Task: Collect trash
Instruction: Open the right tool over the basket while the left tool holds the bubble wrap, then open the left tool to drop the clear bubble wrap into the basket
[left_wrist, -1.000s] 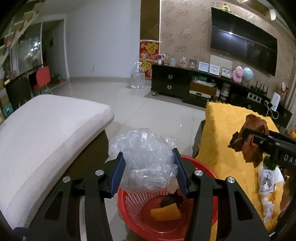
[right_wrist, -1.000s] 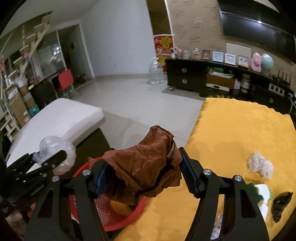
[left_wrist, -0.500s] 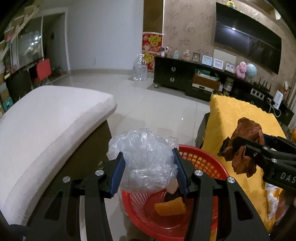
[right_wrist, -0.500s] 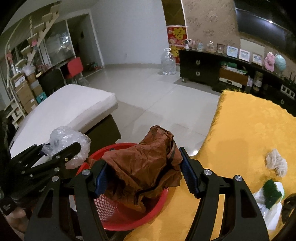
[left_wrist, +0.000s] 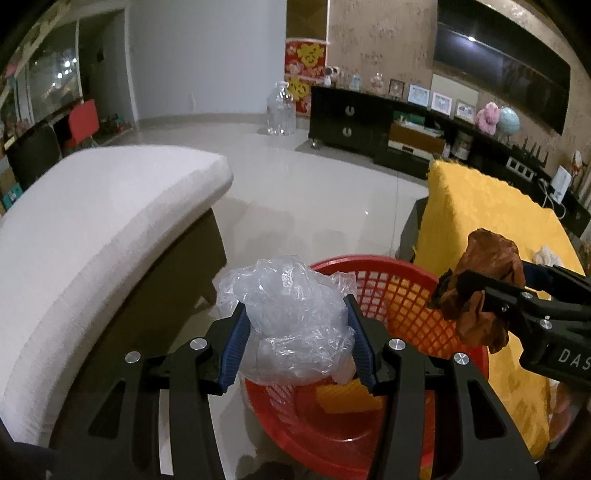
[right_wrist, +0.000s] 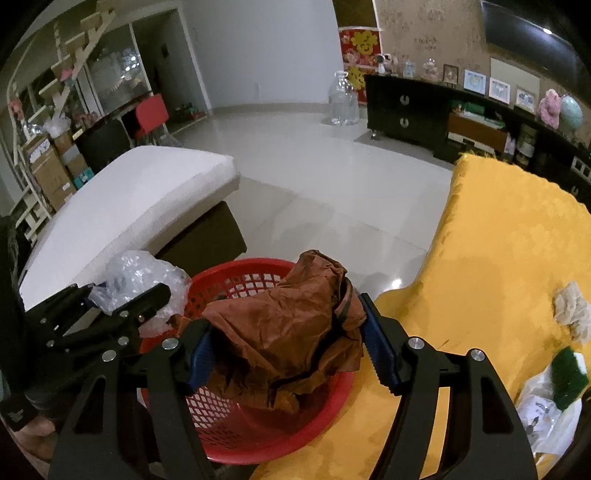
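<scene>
Two grippers: each one is clamped on a piece of trash above the red basket, which stands at the near left edge of the yellow-covered table.
Left gripper: its blue-padded fingers are closed partway against a crumpled clear plastic bag, which bulges out above and in front of them; it sits over the basket's left rim.
Right gripper: its fingers press in on both sides of a crumpled brown wrapper, held over the basket's right half; the wrapper's lower folds hang down inside the rim.
Basket contents: an orange-yellow piece lies on the bottom, half hidden behind the left gripper's finger.
Table: covered by a yellow cloth; on it, well right of the basket, lie a whitish crumpled wad, a green sponge and a printed white plastic bag under the sponge.
Left side: a white-cushioned bench stands just beside the basket.
Far end: a pale tiled floor runs to a large clear water jug and a long black cabinet with framed pictures on top, below a wall-mounted television.
</scene>
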